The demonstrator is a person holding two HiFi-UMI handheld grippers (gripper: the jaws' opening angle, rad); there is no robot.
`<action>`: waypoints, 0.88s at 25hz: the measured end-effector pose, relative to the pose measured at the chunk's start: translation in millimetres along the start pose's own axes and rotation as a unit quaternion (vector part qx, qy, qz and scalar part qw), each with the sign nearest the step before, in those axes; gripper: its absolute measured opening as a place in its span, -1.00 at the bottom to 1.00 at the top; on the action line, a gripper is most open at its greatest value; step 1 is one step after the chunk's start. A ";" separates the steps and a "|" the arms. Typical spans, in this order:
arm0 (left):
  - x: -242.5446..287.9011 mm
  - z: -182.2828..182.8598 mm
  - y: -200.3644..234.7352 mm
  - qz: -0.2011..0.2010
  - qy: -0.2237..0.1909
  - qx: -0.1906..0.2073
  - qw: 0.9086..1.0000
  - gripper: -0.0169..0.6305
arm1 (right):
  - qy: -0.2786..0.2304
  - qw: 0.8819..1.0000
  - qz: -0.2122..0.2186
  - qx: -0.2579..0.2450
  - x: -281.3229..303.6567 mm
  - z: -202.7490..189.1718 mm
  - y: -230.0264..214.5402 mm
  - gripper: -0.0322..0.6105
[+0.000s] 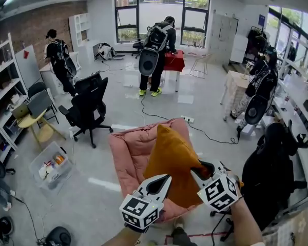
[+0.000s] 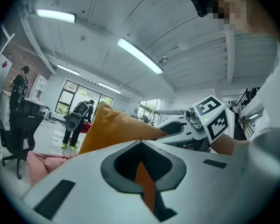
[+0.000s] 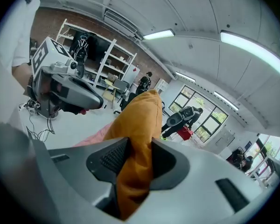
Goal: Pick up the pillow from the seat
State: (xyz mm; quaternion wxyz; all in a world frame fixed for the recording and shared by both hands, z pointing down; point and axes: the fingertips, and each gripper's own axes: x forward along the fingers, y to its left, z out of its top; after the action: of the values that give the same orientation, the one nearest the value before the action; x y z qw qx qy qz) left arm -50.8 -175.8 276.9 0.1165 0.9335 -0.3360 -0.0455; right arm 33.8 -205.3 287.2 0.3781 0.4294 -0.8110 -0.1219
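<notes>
An orange pillow [image 1: 172, 160] hangs upright above the pink cushioned seat [image 1: 129, 150], lifted off it. My left gripper [image 1: 161, 184] is shut on the pillow's lower left edge. My right gripper [image 1: 201, 169] is shut on its right edge. In the left gripper view a thin fold of orange cloth sits pinched between the jaws of the left gripper [image 2: 142, 171], and the pillow [image 2: 114, 127] rises beyond them. In the right gripper view a thick fold of the pillow [image 3: 137, 125] fills the gap between the jaws of the right gripper [image 3: 135, 162]. The pillow hides part of the seat.
A black office chair [image 1: 87, 106] stands left of the seat, with a clear plastic bin [image 1: 51, 168] nearer me. Another black chair [image 1: 272, 173] stands close on the right. Shelves [image 1: 0, 86] line the left wall. A person with a backpack [image 1: 156, 50] stands farther back.
</notes>
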 end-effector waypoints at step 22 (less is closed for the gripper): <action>-66.8 16.4 -30.7 -0.012 -0.040 0.015 0.999 -0.92 | -0.028 0.998 -0.061 -0.014 -38.9 38.8 20.9 -0.83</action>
State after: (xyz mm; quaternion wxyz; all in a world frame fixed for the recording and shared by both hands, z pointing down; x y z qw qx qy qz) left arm -86.0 -113.3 253.8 0.0884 0.9366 -0.3297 -0.0795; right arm 6.7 -166.9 251.8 0.3536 0.4694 -0.7914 -0.1683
